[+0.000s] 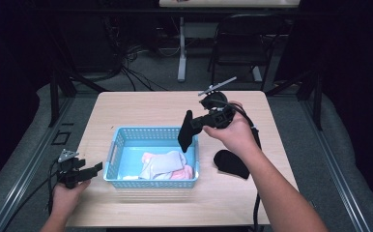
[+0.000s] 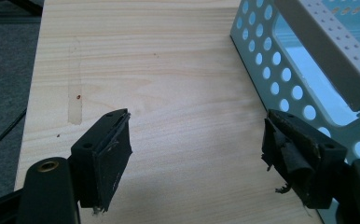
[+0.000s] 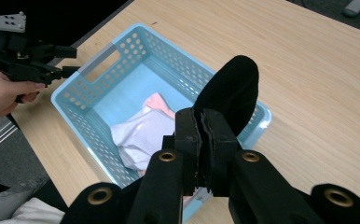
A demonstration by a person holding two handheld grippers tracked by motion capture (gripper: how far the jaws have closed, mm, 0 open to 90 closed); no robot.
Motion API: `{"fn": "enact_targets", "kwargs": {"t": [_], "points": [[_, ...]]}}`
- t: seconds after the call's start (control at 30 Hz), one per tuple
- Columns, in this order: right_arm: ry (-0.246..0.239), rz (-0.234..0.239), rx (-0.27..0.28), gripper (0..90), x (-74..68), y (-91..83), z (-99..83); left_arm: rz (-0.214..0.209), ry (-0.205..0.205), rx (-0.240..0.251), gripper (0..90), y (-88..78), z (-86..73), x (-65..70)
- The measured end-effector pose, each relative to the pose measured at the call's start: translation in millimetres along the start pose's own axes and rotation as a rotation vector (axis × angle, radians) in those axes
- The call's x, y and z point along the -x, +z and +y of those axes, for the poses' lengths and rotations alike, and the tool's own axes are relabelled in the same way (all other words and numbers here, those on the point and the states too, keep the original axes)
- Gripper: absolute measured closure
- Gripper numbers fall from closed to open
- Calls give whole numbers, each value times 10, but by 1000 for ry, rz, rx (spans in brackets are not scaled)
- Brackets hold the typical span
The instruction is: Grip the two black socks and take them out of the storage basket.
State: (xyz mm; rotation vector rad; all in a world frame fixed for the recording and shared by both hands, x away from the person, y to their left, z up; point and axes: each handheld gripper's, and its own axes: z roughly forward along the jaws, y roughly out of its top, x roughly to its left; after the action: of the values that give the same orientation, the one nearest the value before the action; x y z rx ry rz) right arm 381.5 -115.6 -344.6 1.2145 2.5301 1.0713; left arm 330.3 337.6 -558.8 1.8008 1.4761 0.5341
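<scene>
Wooden table (image 1: 141, 104) is bearing a blue basket (image 1: 126, 134) of socks; the right gripper (image 1: 190, 126) is pinching a black sock (image 1: 185, 132) above it, while the left gripper (image 1: 96, 168) is resting spread beside it.

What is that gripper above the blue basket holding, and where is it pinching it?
The right gripper pinches a black sock by one end; the rest hangs over the basket. The left gripper holds nothing.

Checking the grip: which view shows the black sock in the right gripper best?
The right gripper view: the black sock fills the centre, pinched between the shut jaws of the right gripper above the blue basket. The high view shows it smaller, hanging over the basket's right side. The left gripper view looks at table and basket wall.
</scene>
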Motion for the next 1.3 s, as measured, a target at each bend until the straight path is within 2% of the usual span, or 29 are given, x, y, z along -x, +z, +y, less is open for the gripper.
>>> {"fn": "enact_targets", "kwargs": {"t": [0.2, 0.53, 1.3], "points": [[32, -48, 12, 855, 165, -189, -127, 1, 2, -4, 236, 1, 1, 5], [74, -86, 7, 855, 347, -273, -322, 0, 4, -3, 236, 6, -1, 11], [128, -111, -33, 855, 529, -44, -701, 2, 2, -3, 236, 6, -4, 8]]}}
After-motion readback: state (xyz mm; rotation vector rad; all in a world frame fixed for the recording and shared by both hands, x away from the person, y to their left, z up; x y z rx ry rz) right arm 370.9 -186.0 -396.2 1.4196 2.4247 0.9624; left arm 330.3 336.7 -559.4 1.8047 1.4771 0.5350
